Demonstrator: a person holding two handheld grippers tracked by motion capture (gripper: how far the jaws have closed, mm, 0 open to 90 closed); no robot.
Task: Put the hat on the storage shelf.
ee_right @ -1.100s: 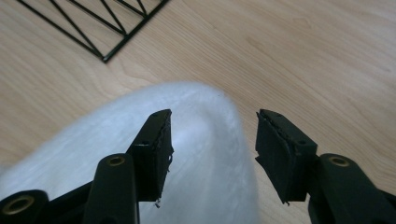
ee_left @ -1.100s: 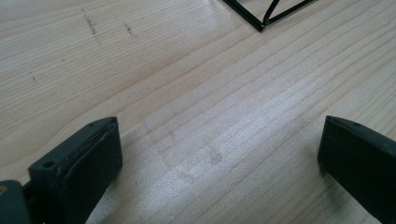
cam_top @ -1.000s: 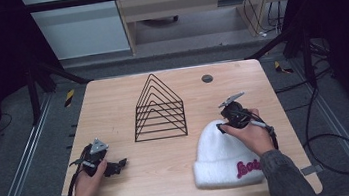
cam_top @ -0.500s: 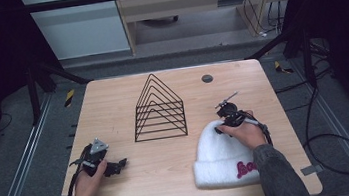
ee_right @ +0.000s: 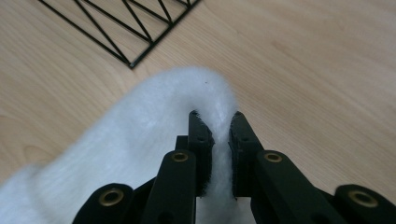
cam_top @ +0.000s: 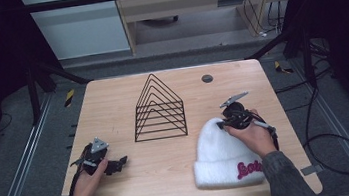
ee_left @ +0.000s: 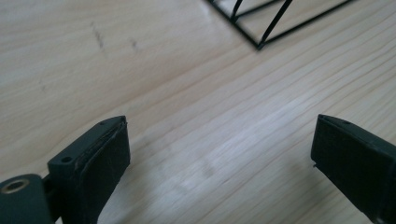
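Note:
A white knit beanie [cam_top: 225,155] with pink lettering on its cuff lies on the wooden table [cam_top: 113,105] at the front right. My right gripper [cam_top: 227,123] is at the beanie's top end; its jaws have just been closing and now pinch a fold of the white fabric [ee_right: 217,121] between the pads [ee_right: 198,140]. A black wire rack [cam_top: 159,109] of nested triangles stands at the table's middle. My left gripper [cam_top: 119,162] rests low at the front left, jaws wide apart over bare wood [ee_left: 215,154], nothing between them.
A small dark round disc [cam_top: 207,78] lies near the table's far edge. The rack's corner [ee_left: 259,44] reaches into the left gripper view, and its base wires [ee_right: 130,60] lie just beyond the beanie in the right gripper view. Cables hang off the table's right side.
My right gripper came down from above the beanie's top onto the fabric and closed on it. The left hand and gripper stayed put.

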